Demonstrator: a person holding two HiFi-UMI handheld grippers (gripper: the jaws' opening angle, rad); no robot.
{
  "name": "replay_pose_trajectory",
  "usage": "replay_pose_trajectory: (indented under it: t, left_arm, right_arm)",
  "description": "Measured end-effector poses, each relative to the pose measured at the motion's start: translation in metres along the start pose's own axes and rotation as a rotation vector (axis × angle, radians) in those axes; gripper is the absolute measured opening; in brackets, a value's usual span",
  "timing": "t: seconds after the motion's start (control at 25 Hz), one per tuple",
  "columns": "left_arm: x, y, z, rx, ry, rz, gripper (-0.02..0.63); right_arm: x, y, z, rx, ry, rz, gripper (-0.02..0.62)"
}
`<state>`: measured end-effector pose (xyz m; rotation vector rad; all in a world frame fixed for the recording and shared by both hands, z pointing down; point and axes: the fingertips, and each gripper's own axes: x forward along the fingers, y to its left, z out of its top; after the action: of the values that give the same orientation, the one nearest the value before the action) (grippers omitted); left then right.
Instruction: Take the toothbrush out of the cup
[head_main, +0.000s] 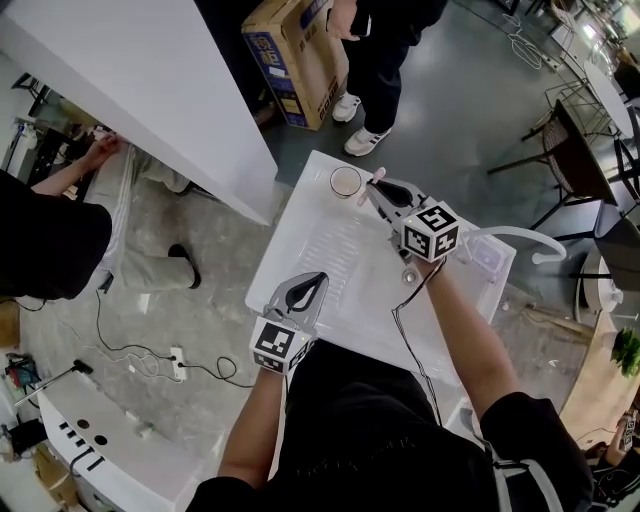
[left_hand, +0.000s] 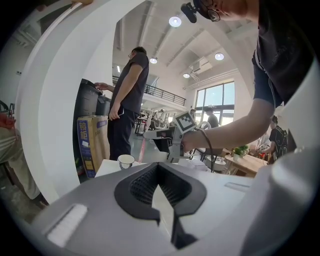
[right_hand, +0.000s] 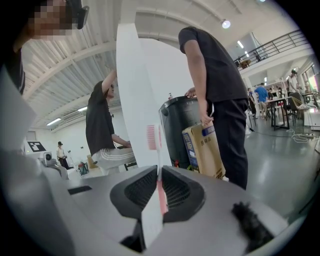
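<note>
Toothbrush: slim, with a white neck, a pink stripe down the handle and a small head with pink-and-white bristles. It is clamped between the jaws of the right gripper, which are clenched on the handle so that the head stands up past the tips.

In the head view the right gripper is over the far end of the white table. The brush's pink tip is just to the right of the cup — outside the rim, not in it. The cup is small, pale and upright near the table's far edge.

Left gripper: it is at the near edge of the table, well apart from the cup. In its own view the jaws are pressed together with nothing between them.

Hard to make out:
- The lower handle is buried between the right jaws, so its end is hidden.
- From the head, only the brush tip clears the gripper body.
- In the left gripper view the cup shows side-on, and its inside cannot be read. A thin pink streak below the right gripper is too blurred to call.
- A standing person and a cardboard box beyond the table are cut off at the frame top.
</note>
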<state>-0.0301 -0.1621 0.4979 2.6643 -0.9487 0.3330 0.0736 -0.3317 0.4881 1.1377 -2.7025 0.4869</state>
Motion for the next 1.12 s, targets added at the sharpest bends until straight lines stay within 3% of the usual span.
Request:
replay_pose_trajectory:
  t: [1.12]
  left_arm:
    - [-0.008, -0.019, 0.01, 0.038, -0.03, -0.017, 0.006]
  right_arm:
    - [-0.052, 0.06, -0.006, 0.01, -0.028, 0.035, 0.038]
